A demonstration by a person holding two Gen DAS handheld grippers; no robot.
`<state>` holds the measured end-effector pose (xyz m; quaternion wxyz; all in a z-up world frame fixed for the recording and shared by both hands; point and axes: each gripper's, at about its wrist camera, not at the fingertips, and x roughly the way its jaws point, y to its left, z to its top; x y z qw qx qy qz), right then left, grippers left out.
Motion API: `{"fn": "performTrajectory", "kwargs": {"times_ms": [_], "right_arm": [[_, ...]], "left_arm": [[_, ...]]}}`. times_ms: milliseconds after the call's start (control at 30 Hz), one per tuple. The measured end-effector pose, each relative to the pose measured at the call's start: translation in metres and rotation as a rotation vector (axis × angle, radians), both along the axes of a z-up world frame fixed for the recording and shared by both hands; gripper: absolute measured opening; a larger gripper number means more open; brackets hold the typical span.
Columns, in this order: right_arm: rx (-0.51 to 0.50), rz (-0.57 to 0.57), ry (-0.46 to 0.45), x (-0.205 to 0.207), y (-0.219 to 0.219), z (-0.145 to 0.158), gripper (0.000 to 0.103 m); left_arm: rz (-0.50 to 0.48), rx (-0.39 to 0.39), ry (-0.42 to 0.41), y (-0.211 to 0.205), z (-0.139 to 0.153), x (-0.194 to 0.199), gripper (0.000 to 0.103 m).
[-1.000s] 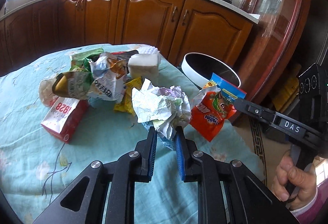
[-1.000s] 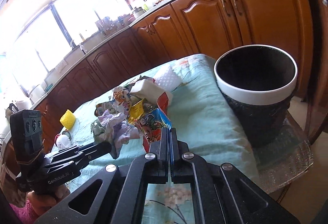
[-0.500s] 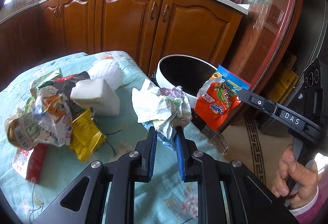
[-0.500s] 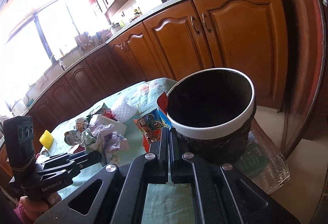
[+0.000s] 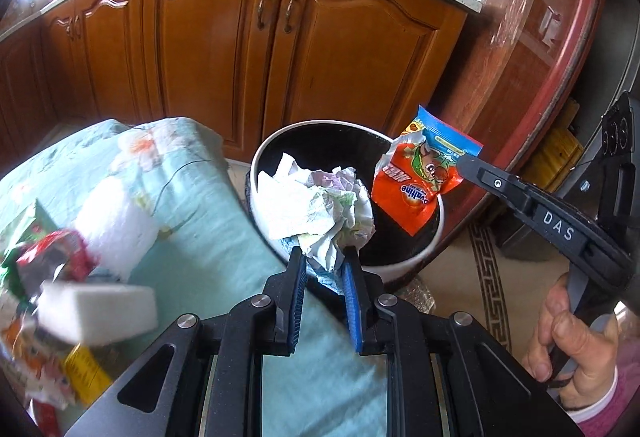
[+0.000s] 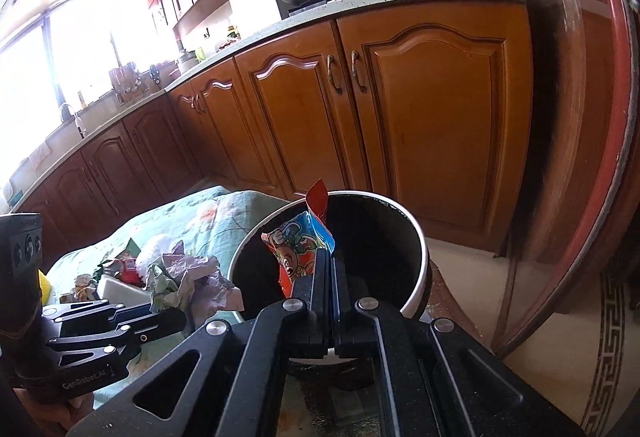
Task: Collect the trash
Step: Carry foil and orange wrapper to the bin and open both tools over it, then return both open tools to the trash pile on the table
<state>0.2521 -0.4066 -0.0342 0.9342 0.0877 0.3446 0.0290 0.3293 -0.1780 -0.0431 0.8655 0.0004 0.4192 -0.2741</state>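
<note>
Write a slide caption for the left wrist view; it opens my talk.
Both grippers carry trash over the bin: crumpled paper left, snack packet right.

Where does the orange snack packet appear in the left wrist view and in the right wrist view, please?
Left wrist view: the orange snack packet is right of centre, held by the right tool above the trash bin.
Right wrist view: it is at lower centre, clamped at that tool's tips, in front of the bin's dark opening.
Shared landmark: the white-rimmed trash bin beside the cloth-covered table.
</note>
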Motion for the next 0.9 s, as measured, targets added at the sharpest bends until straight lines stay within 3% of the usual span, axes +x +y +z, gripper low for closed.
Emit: {"fn": "performTrajectory", "kwargs": {"times_ms": [367,500,567,600,767,900], "right_arm": [[-0.042,-0.011,0.063,0.032,-0.015,-0.016,0.001],[-0.031,-0.006,0.093,0.041,-0.019,-0.024,0.007],[-0.01,-0.012,0.095,0.042,-0.022,-0.027,0.029],[0.002,-0.016,0.087,0.04,-0.023,-0.026,0.045],[0.046,-0.026,0.046,0.023,-0.021,-0.021,0.054],[0.09,-0.009,0.018,0.006,-0.007,-0.018,0.069]], "left_arm": [[-0.014,0.025,0.056,-0.043,-0.02,0.059,0.019],[-0.007,0.024,0.069,-0.051,-0.023,0.07,0.031],[-0.002,0.015,0.049,-0.051,-0.021,0.067,0.047],[0.002,0.013,0.035,-0.049,-0.019,0.062,0.05],[0.019,-0.023,0.007,-0.028,-0.018,0.033,0.057],[0.051,-0.056,-0.013,0.001,-0.02,0.004,0.061]]}}
